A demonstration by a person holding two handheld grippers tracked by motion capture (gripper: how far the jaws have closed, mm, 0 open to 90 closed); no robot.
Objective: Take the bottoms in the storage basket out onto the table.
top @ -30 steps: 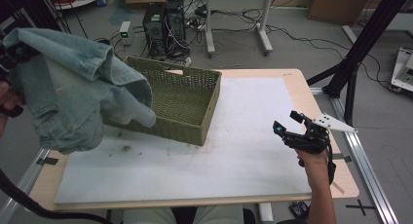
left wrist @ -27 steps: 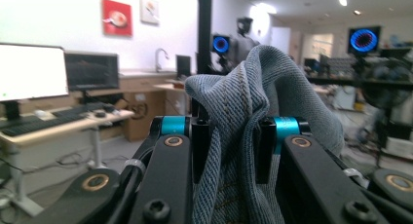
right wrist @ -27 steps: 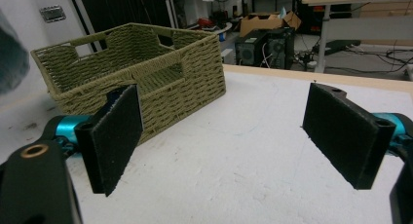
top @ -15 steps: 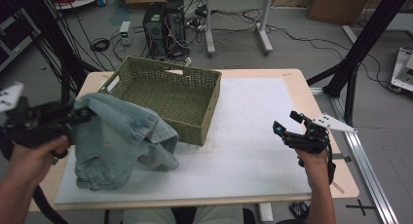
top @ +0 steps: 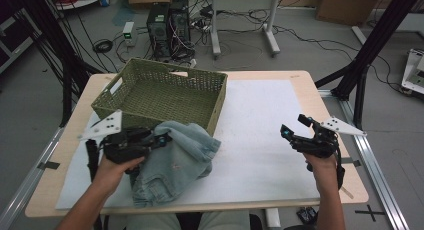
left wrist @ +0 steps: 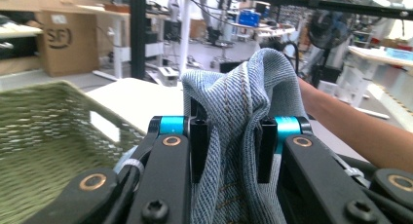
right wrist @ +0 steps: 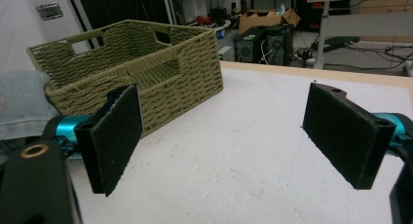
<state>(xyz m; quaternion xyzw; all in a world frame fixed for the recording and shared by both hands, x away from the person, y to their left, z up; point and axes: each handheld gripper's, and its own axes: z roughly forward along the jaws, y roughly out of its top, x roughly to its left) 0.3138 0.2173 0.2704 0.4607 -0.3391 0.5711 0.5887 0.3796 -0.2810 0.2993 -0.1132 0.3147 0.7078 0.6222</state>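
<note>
The left gripper (left wrist: 229,146) is clamped on a bunched fold of the jeans (top: 175,162), the denim squeezed between its two black jaws, while the right gripper (right wrist: 234,136) hangs with its jaws wide apart and nothing between them, over the bare white mat (top: 260,140). The jeans lie crumpled on the mat at the person's left, their top edge touching or just short of the basket's near wall; from above it is hard to tell which. To lay them out well, I would judge it best to keep the left grip firm, bring the free right gripper across to pinch a second point on the waistband or a leg, and draw the two apart so the cloth spreads flat on the open mat, clear of the basket. The green woven basket (top: 165,97) stands at the far left of the table (top: 305,85), and its floor looks empty.
</note>
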